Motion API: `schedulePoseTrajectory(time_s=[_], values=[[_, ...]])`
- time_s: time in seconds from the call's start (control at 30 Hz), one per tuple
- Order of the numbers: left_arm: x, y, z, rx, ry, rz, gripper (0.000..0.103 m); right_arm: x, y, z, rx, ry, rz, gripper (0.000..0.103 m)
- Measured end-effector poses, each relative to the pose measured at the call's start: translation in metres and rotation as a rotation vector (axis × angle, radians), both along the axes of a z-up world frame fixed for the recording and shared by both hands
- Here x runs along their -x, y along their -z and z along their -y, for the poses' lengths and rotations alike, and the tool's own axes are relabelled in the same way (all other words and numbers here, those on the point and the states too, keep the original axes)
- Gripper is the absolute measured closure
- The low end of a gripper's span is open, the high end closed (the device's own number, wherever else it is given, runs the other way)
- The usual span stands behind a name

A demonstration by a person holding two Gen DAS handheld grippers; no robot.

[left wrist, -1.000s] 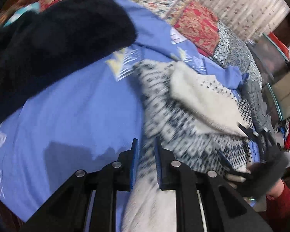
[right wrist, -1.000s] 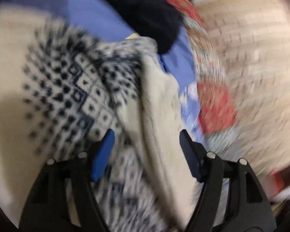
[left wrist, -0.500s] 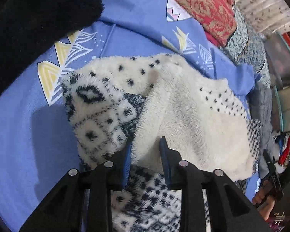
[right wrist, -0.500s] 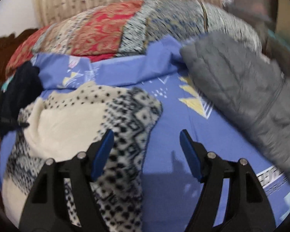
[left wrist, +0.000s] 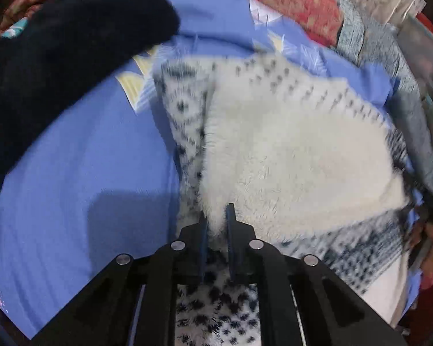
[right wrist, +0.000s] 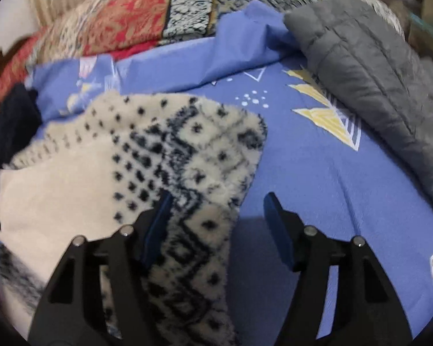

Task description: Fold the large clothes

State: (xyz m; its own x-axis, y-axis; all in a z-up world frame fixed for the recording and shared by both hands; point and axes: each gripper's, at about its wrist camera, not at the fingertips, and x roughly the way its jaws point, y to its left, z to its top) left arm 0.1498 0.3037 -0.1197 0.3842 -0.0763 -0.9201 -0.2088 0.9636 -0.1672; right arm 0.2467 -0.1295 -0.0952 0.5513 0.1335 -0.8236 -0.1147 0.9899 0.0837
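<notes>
My left gripper (left wrist: 215, 225) pinches a fold of the fleece (left wrist: 288, 155) near its close edge — the jaws are nearly together on white pile. My right gripper (right wrist: 216, 216) is spread, holding nothing, poised over the fleece's patterned right edge (right wrist: 205, 155) where it meets the sheet (right wrist: 317, 173). The fleece lies half folded mid-bed. Beyond it sit a dark garment (left wrist: 57, 57) to the left, a grey jacket (right wrist: 375, 66) to the right, and pillows (right wrist: 135, 20) farthest off. I think the plush could slip from so shallow a pinch — or my right jaws could catch sheet along with fleece.
</notes>
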Motion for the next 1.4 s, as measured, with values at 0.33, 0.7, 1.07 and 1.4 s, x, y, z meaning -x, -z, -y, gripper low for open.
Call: schedulePoseTrajectory(time_s=[0.33,0.7,1.07,1.4], values=[[0.009,-0.065,-0.025,0.056,-0.111,0.247,0.065,0.060,-0.070,-0.008,-0.137,-0.118,0.199,0.043],[-0.083,0.027,0.023,-0.045,0.068,0.139,0.065,0.033,0.008,0.019,-0.145,-0.003,-0.015,0.080],[-0.053,-0.010,0.036,-0.186,0.152,0.143,0.065,0.062,-0.011,0.034,-0.272,-0.029,0.002,0.046],[0.164,-0.027,-0.019,0.004,0.083,0.110,0.044,0.243,-0.013,0.083,-0.254,-0.153,-0.065,0.032]])
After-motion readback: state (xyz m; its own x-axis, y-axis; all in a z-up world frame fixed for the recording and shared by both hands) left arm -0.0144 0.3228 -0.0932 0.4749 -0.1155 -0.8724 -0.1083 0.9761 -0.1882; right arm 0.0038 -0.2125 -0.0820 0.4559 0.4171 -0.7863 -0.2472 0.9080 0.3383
